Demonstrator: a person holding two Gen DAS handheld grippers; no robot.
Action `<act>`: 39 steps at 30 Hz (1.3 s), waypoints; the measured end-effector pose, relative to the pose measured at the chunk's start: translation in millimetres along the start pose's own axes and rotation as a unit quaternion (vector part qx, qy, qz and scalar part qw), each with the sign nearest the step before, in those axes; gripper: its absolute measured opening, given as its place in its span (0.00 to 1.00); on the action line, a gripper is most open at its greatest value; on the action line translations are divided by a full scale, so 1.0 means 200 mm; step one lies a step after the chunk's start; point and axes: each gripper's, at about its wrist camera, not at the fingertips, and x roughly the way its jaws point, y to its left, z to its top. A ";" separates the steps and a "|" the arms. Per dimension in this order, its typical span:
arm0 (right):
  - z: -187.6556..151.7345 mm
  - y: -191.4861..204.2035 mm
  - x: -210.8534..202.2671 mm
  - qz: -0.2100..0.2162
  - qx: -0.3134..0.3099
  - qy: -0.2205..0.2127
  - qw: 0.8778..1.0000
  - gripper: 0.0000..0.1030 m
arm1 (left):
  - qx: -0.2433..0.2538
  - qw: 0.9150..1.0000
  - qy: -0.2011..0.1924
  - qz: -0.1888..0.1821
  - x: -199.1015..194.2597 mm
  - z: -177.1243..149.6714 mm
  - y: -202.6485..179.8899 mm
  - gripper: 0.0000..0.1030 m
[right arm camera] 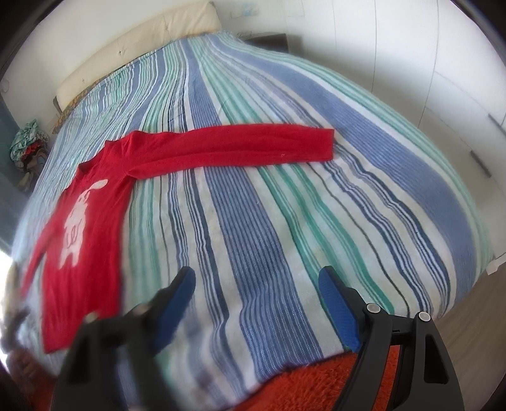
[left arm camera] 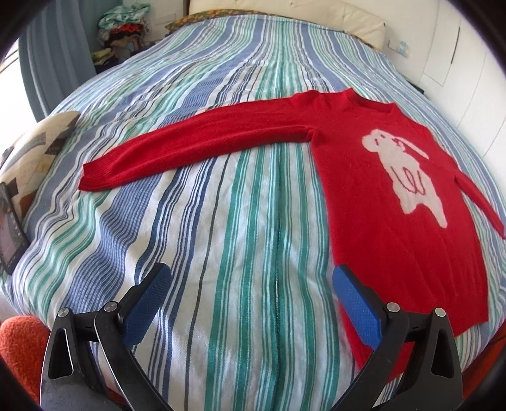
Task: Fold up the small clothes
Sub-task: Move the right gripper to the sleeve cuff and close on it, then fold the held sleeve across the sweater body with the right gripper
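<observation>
Left wrist cam first, far left edge: a patterned cushion [left arm camera: 38, 148] and a dark tablet-like slab [left arm camera: 11, 234] beside it, both cut off by the lens rim, can't say more. Up top-left, a heap of clothes [left arm camera: 121, 28], too small and jumbled to count. One red sweater [left arm camera: 395, 227] lies flat, front up, on the striped bedspread [left arm camera: 221, 237], white animal motif [left arm camera: 408, 174] showing. One sleeve [left arm camera: 189, 148] stretches out fully to the left; the other sleeve [left arm camera: 484, 202] runs off the right edge, only partly seen. Left gripper [left arm camera: 249, 284] hangs over the bed near the hem, jaws spread wide, nothing between them; its right finger [left arm camera: 357, 309] overlaps the sweater's lower corner in view, contact can't be told.

Right wrist cam: sweater [right arm camera: 95, 253] sits at left, far side blurred. One long sleeve [right arm camera: 253, 142] reaches right across the stripes. Right gripper [right arm camera: 256, 281] is spread open too, empty, over bare bedspread [right arm camera: 284, 221], well apart from the sweater. Its left finger [right arm camera: 177, 303] is heavily motion-blurred; right one's sharp. Orange shaggy rug [right arm camera: 316, 385] at bottom, mostly hidden by the gripper. Smeared shape at far left edge, unreadable.
</observation>
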 end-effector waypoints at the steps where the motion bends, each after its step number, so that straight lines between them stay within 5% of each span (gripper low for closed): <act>1: 0.01 -0.01 0.01 0.013 0.007 0.006 1.000 0.77 | 0.001 1.000 0.001 0.001 0.01 -0.01 0.00 0.99; 9: 0.25 -0.15 0.07 0.079 0.124 -0.019 0.989 0.77 | -0.022 1.000 -0.009 0.003 0.01 0.00 0.07 0.99; 16: 0.41 -0.45 0.05 0.128 0.301 -0.089 0.941 0.77 | -0.046 0.999 -0.003 0.004 0.03 0.00 0.11 0.99; 22: 0.41 -0.46 0.28 0.166 0.341 -0.037 0.925 0.77 | -0.037 0.999 -0.008 0.007 0.04 -0.01 0.08 0.99; 26: 0.46 -0.47 0.49 0.152 0.345 -0.020 0.926 0.76 | -0.035 0.999 -0.007 0.019 0.05 -0.01 0.09 0.99; 30: 0.48 -0.55 0.63 0.120 0.378 -0.053 0.916 0.56 | -0.052 0.998 -0.005 0.027 0.06 -0.02 0.13 0.99; 33: 0.53 -0.54 0.63 0.084 0.363 -0.061 0.926 0.05 | -0.070 0.997 -0.001 0.022 0.06 -0.02 0.17 0.99; 36: 0.66 -0.43 0.48 0.067 0.305 -0.104 0.944 0.04 | -0.084 0.996 0.005 0.012 0.09 -0.01 0.19 0.99; 39: 0.85 -0.13 0.26 0.096 0.200 -0.145 0.964 0.04 | -0.086 0.996 0.014 0.003 0.12 0.00 0.18 0.99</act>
